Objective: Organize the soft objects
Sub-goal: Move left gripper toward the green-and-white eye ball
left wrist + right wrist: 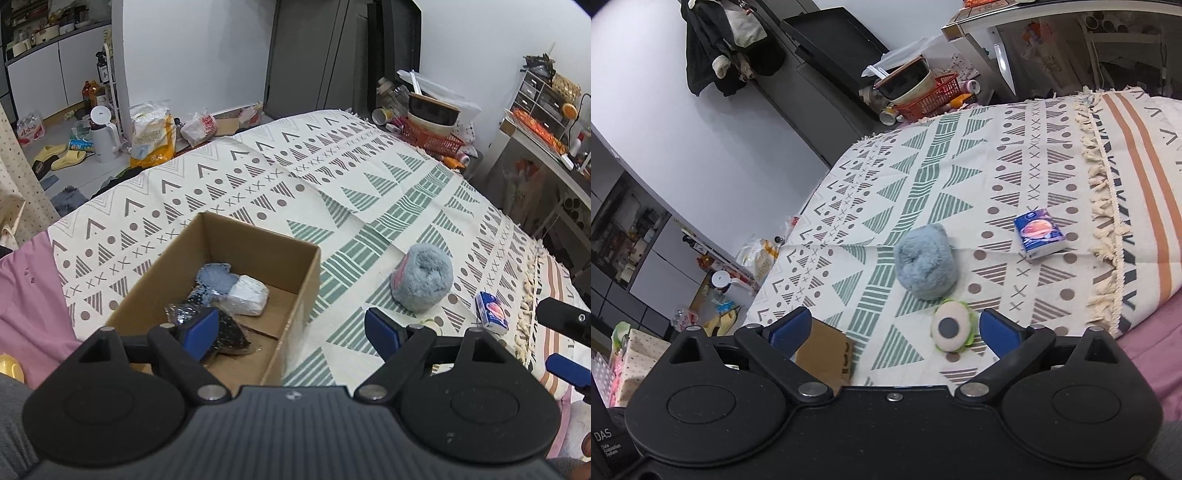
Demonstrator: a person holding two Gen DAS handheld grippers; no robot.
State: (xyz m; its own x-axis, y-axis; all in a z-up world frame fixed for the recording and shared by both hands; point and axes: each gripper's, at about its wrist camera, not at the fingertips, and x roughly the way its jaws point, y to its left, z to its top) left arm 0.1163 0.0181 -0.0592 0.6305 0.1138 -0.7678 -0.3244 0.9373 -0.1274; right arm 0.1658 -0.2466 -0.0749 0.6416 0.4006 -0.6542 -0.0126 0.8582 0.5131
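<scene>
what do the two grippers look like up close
Both look alike: the left gripper and right gripper each have a black ribbed body, two round black discs with silver pivot pins, and black linkage arms ending in blue fingers. A small silver screw sits mid-body on the right one. No cables or sleeves show.

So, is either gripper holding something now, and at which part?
Nothing is held. The left gripper and the right gripper both have open jaws with nothing between them.

Fluffy blue-grey roll (926,264) on blanket, round eye plush (951,328) just beside; tissue pack (1039,233) apart; grey, white and black bundles in open cardboard box (295,295).
</scene>
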